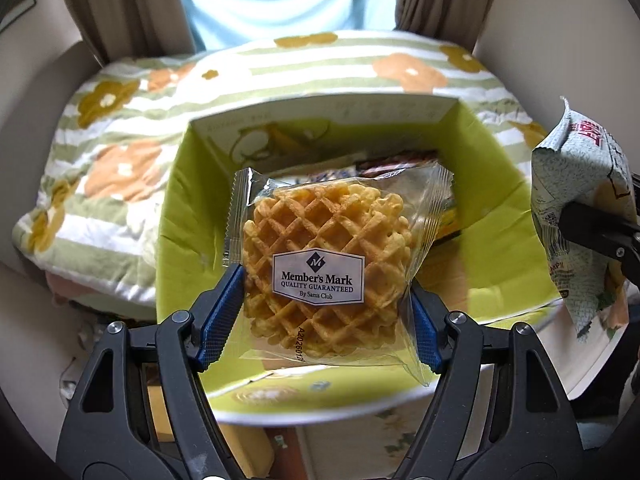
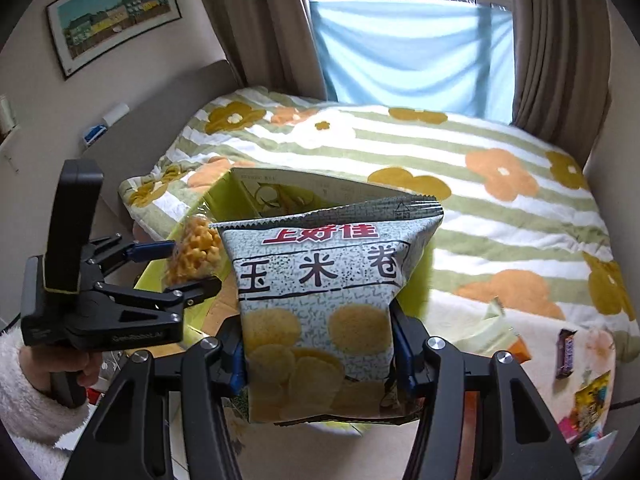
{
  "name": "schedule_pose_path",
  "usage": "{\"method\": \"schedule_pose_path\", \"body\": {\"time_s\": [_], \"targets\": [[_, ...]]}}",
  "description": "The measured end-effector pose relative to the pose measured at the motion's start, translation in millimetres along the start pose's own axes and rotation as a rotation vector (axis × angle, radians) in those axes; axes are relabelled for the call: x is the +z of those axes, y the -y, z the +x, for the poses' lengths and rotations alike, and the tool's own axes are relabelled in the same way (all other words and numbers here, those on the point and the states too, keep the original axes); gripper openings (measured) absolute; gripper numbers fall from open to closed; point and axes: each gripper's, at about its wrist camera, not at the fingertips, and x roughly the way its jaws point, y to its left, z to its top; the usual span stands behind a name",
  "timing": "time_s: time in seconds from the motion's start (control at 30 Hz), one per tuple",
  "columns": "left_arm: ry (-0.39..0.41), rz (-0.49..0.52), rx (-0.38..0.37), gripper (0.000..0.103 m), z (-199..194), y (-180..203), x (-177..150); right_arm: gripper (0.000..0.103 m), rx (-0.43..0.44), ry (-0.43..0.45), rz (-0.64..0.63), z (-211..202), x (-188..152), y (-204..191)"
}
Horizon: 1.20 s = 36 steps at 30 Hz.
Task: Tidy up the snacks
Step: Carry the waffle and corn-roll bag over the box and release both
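Jaws of the left gripper [image 1: 328, 308] clamp a clear-wrapped waffle [image 1: 326, 268] by its two sides, the blue pads [image 1: 222, 316] pressing into the wrapper. From the left wrist view, the waffle hangs above an open lime-green box [image 1: 488, 200] that sits on a bed with a flowered, green-striped blanket [image 1: 120, 140]. Several other wrapped snacks [image 1: 360, 170] lie in the bottom of the box, partly hidden behind the waffle. At the right edge, a grey-green chip bag [image 1: 576, 184] appears, pinched by a dark finger of the other gripper.

From the right wrist view, the jaws of the right gripper [image 2: 320, 356] grip the chip bag [image 2: 320, 300] by its lower half; the bag stands upright, printed with red and black characters and pale round crisps. It is over the near part of the green box [image 2: 224, 196], whose far wall shows behind it. To the left, the left gripper [image 2: 176, 268], held by a hand [image 2: 72, 368] in a fluffy white sleeve [image 2: 28, 408], carries the waffle [image 2: 196, 252] just beside the bag. More small snack packets [image 2: 566, 354] lie scattered on the blanket [image 2: 440, 148] at the right, well apart from the box. A framed picture [image 2: 112, 16] hangs on the wall, and brown curtains [image 2: 560, 40] flank a window.
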Motion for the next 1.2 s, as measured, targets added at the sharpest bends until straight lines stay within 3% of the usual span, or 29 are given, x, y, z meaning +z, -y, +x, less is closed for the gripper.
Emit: {"method": "schedule_pose_path", "body": {"time_s": [0.1, 0.17, 0.23, 0.57, 0.83, 0.87, 0.97, 1.07, 1.2], "targets": [[-0.008, 0.0, -0.004, 0.077, 13.9, -7.5, -1.9, 0.052, -0.009, -0.035, 0.028, 17.2, 0.5, -5.6], [-0.021, -0.009, -0.039, 0.086, 21.3, -11.4, -3.1, 0.052, -0.02, -0.056, 0.046, 26.7, -1.9, -8.0], [-0.024, -0.02, -0.063, 0.102, 24.6, -14.3, -5.2, 0.052, -0.024, -0.075, 0.066, 30.6, -4.1, -6.0], [-0.032, -0.052, -0.044, 0.102, 9.8, -24.4, -25.5, 0.052, -0.05, -0.133, 0.134, 40.9, -13.3, 6.4], [-0.002, -0.082, -0.025, 0.102, -12.1, -28.7, -34.2, 0.055, -0.024, -0.143, 0.152, 55.8, -10.6, 3.8], [0.001, -0.088, -0.025, 0.102, -14.2, -29.1, -35.1, 0.062, -0.024, -0.138, 0.156, 57.6, -9.2, 2.8], [0.011, -0.1, -0.015, 0.102, -20.6, -29.9, -37.7, 0.097, -0.019, -0.088, 0.183, 56.5, -8.4, 0.5], [0.016, -0.116, -0.021, 0.102, -25.4, -31.5, -41.7, 0.1, -0.006, -0.044, 0.18, 50.8, -10.9, -3.3], [0.017, -0.128, -0.03, 0.102, -28.2, -30.8, -45.8, 0.1, -0.007, -0.065, 0.142, 46.7, -17.2, -10.3]]}}
